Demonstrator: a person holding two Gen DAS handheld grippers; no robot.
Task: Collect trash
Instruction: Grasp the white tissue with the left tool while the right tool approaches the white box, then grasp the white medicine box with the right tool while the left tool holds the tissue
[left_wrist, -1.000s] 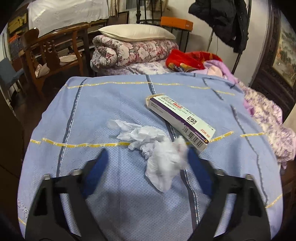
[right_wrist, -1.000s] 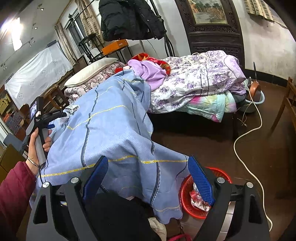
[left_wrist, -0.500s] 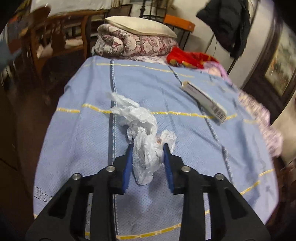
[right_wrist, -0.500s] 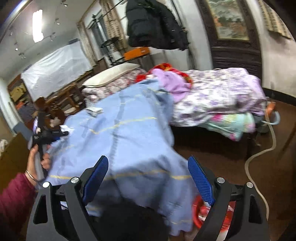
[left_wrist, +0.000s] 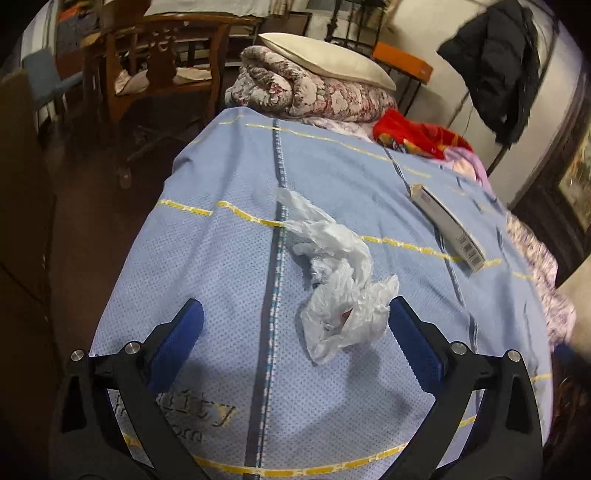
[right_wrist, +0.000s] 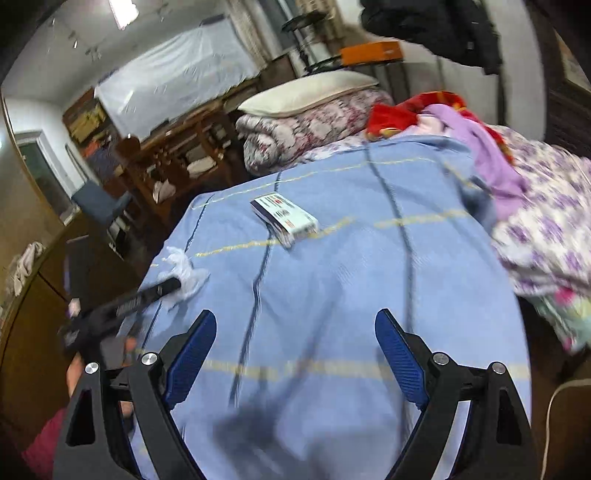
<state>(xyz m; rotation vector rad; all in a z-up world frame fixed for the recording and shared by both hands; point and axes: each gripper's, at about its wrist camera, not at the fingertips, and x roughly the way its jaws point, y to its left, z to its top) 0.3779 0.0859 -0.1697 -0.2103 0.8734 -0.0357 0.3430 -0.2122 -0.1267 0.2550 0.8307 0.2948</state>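
A crumpled white plastic bag (left_wrist: 340, 284) lies on the blue blanket (left_wrist: 229, 258), its near end just inside my right fingertip. My left gripper (left_wrist: 295, 332) is open and empty, just short of the bag. A white and purple carton (left_wrist: 447, 225) lies further right on the blanket. In the right wrist view the carton (right_wrist: 284, 218) lies ahead in the middle and the bag (right_wrist: 184, 273) lies at the left beside the other gripper's black finger. My right gripper (right_wrist: 295, 347) is open and empty above the blanket (right_wrist: 332, 277).
Folded floral quilts with a pillow (left_wrist: 325, 62) and red and purple clothes (left_wrist: 421, 136) lie at the bed's far end. A wooden chair (left_wrist: 155, 59) stands left of the bed. A floral quilt (right_wrist: 546, 229) lies to the right.
My left gripper was shut on the bag half a second ago and has opened; the bag lies loose. My right gripper has swung left from the floor side over the blanket.
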